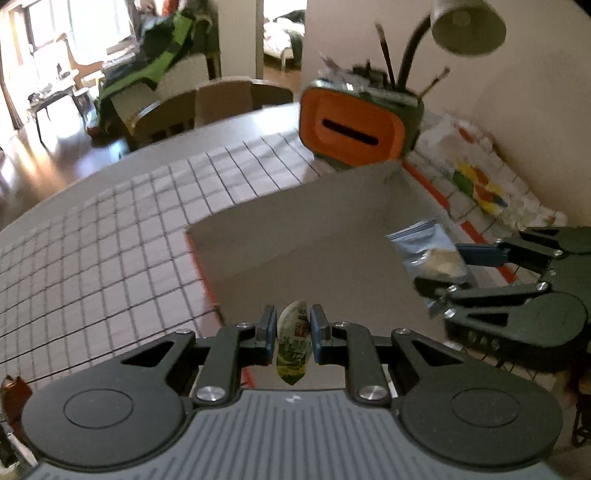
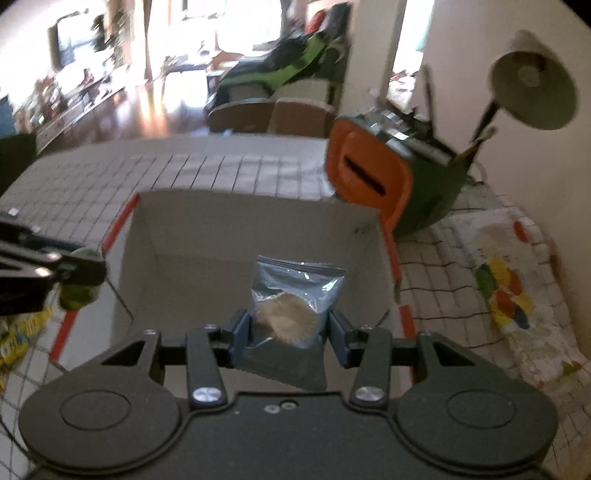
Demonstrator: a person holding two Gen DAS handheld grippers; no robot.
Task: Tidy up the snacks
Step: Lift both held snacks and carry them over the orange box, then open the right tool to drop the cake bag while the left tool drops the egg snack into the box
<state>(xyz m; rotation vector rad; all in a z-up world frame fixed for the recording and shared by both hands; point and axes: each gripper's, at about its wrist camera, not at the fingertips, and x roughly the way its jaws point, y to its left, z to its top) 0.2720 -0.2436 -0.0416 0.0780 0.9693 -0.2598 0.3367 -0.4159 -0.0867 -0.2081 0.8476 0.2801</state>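
An open cardboard box (image 1: pixel 295 236) (image 2: pixel 236 229) with orange tape edges sits on the checked tablecloth. My left gripper (image 1: pixel 293 334) is shut on a small green and white snack packet (image 1: pixel 293 345), held edge-on above the box's near left corner. My right gripper (image 2: pixel 290 332) is shut on a clear blue bag holding a pale round cake (image 2: pixel 291 310), hanging over the box's near wall. In the left wrist view the right gripper (image 1: pixel 454 273) and its bag (image 1: pixel 428 251) show over the box's right side. The left gripper (image 2: pixel 85 273) with its packet appears at the box's left edge in the right wrist view.
An orange and green desk organiser (image 1: pixel 354 125) (image 2: pixel 373 177) with brushes and a lamp (image 1: pixel 465 26) stands behind the box. A colourful cloth (image 1: pixel 480 184) (image 2: pixel 509 295) lies to the right by the wall. Yellow snack packs (image 2: pixel 18 339) lie left of the box. Chairs stand beyond the table.
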